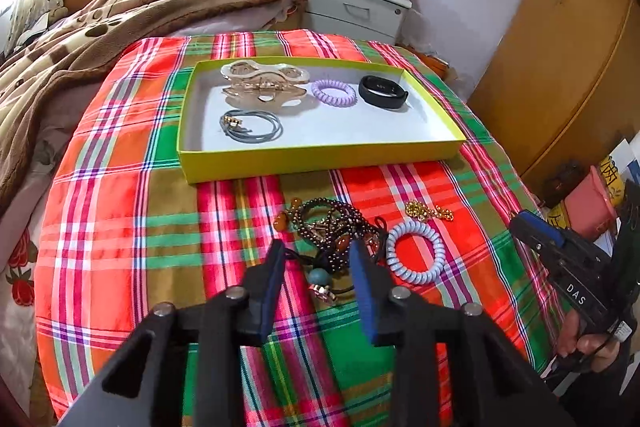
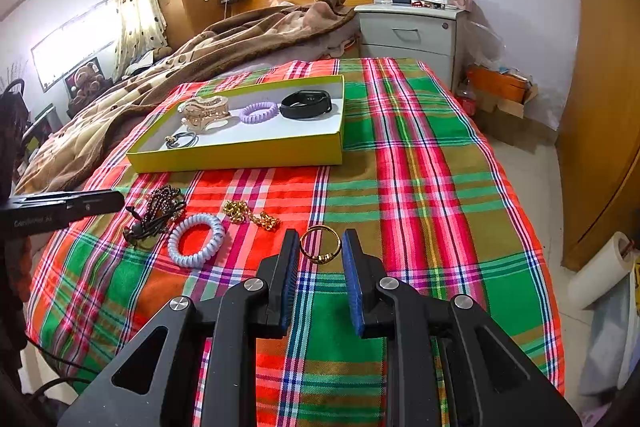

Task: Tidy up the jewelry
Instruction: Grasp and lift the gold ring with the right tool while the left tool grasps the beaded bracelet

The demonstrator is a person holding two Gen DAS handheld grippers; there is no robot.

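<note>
- On the bed, over a plaid cloth [image 2: 420, 163], a yellow tray [image 2: 240, 155] already holds a hair claw [image 2: 206, 113], a purple coil tie [image 2: 259, 112], a black wristband [image 2: 306, 104] and grey elastic loops [image 2: 182, 139].
- Loose pieces not yet sorted lie in front of the tray: a tangle of dark beads [image 1: 340, 231], a pale blue coil tie [image 1: 416, 253], a gold chain [image 1: 430, 211] and a gold ring [image 2: 320, 247].
- Left gripper [image 1: 320, 261]: fingers apart, nothing pressed between them, hanging just above the bead tangle.
- Right gripper [image 2: 320, 247]: fingers straddle the gold ring; whether the pads actually pinch it cannot be told.
- Risk, left: the beads are knotted with a cord and pendants, so a pinch on one strand may drag the whole clump or snag the blue coil tie touching it.
- Risk, right: the ring is thin and smooth; a light or off-centre pinch could let it slip and roll off the cloth.
</note>
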